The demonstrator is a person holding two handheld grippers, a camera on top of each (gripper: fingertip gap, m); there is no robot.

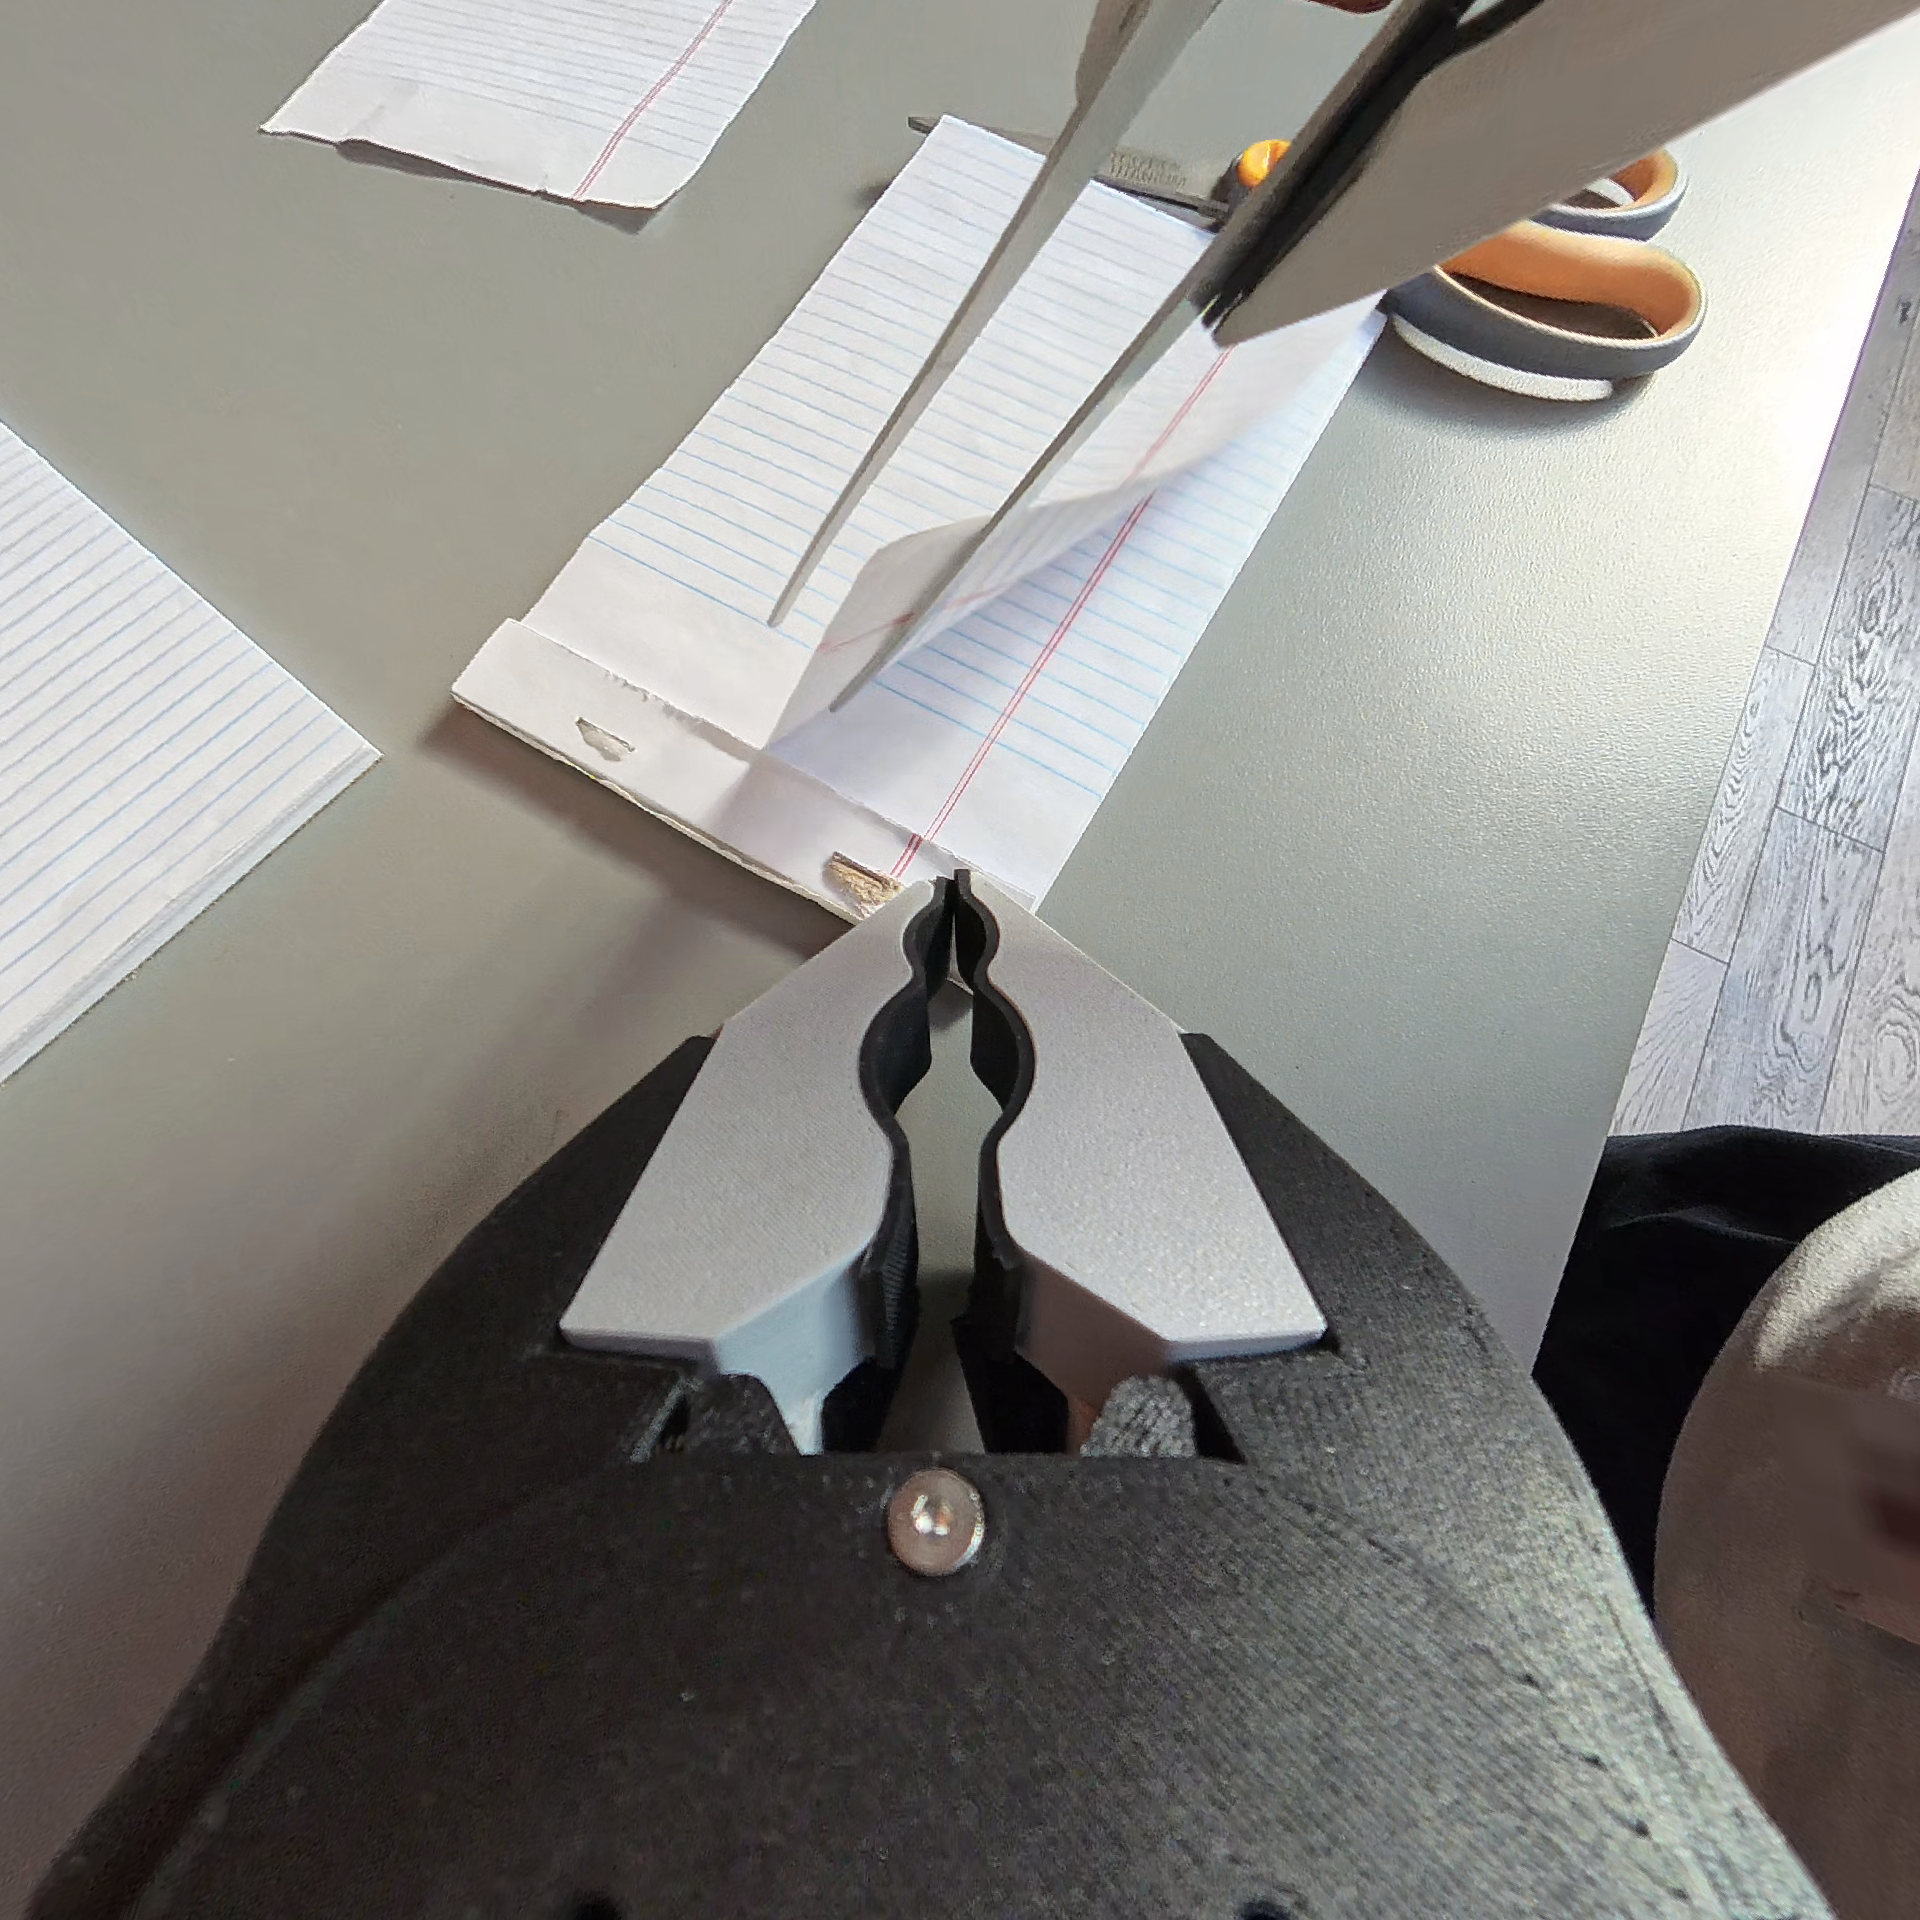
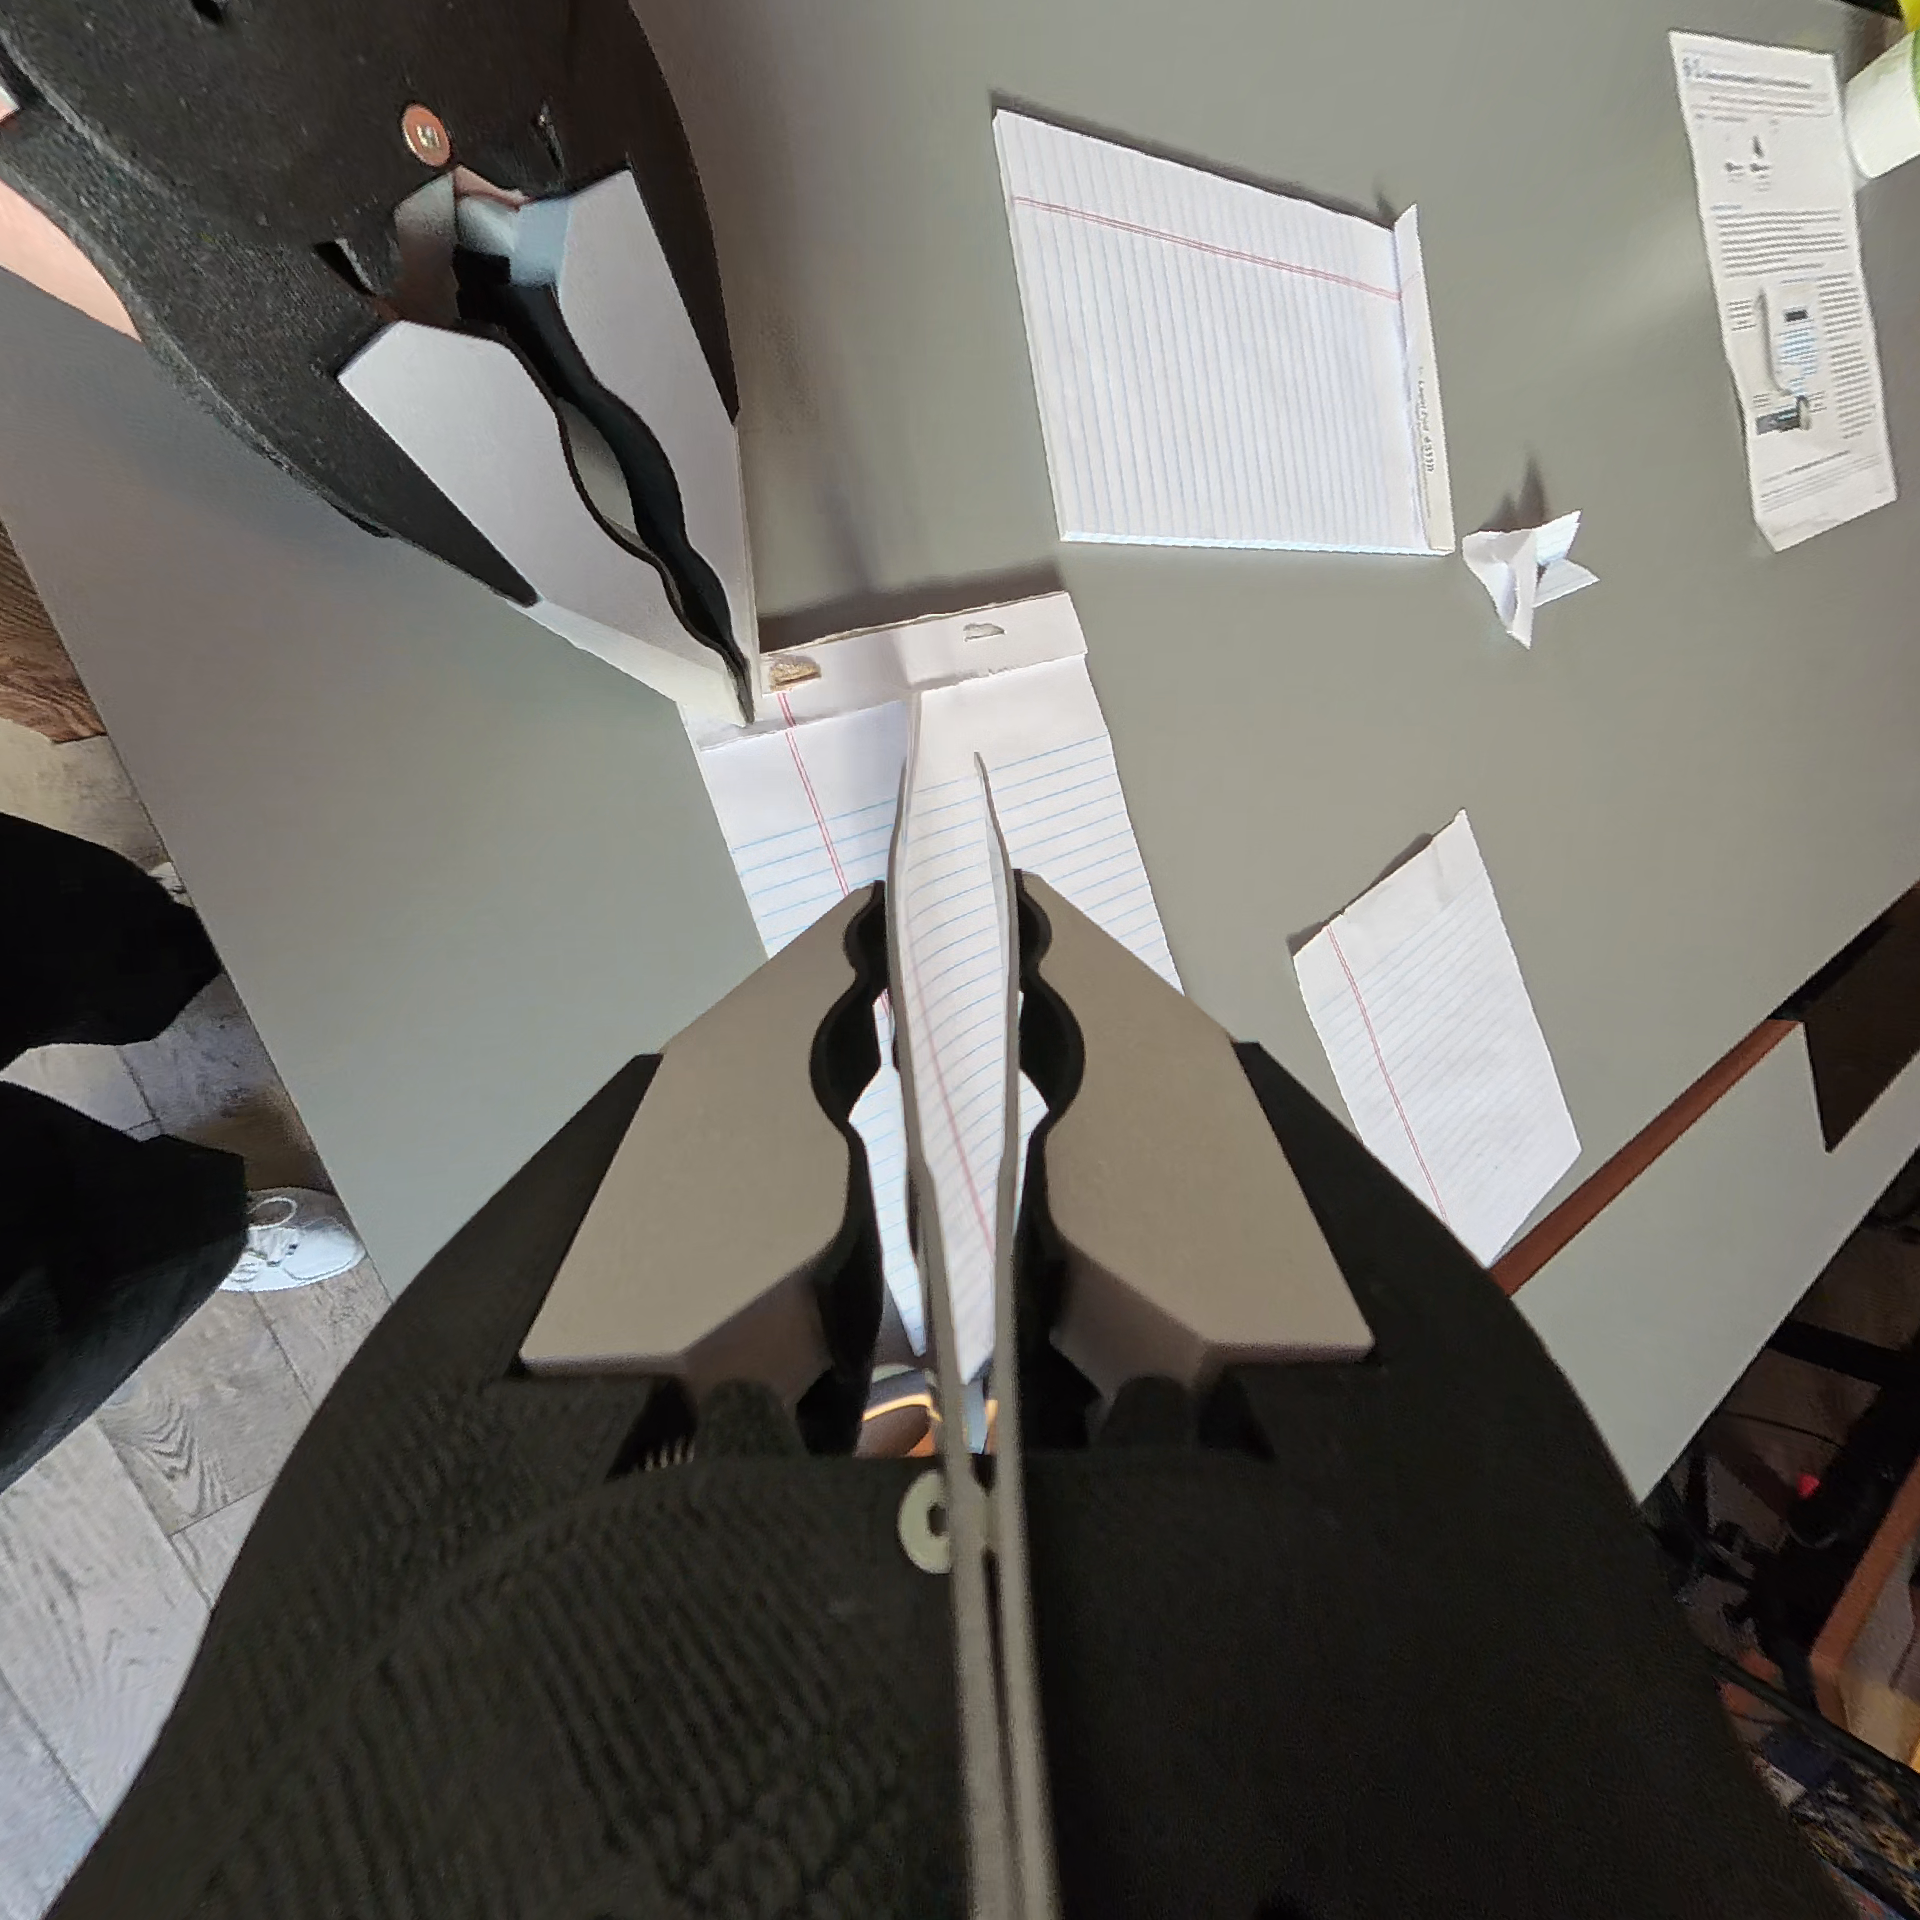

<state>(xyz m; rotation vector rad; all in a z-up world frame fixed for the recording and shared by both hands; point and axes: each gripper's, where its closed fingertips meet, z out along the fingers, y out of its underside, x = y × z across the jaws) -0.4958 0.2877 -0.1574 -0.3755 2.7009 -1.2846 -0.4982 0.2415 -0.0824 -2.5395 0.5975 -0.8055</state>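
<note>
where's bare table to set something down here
Free: grey table left of the cut pad, and the strip between it and the whole pad. Crowded: right side, with paper piece, crumpled scrap, printed sheet.

The long steel scissor blades (image 1: 935, 416) are running out of the left wrist view at 12 o'clock, handles unseen. At 9 o'clock, a lined white paper sheet (image 1: 125, 727) is being cropped. In the right wrist view, the blades (image 2: 977, 1558) are blurring close up.

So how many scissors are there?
2. The open scissors above the notepad, in the right gripper; the orange-handled scissors lying on the table beyond it. Others may be hidden.
</note>
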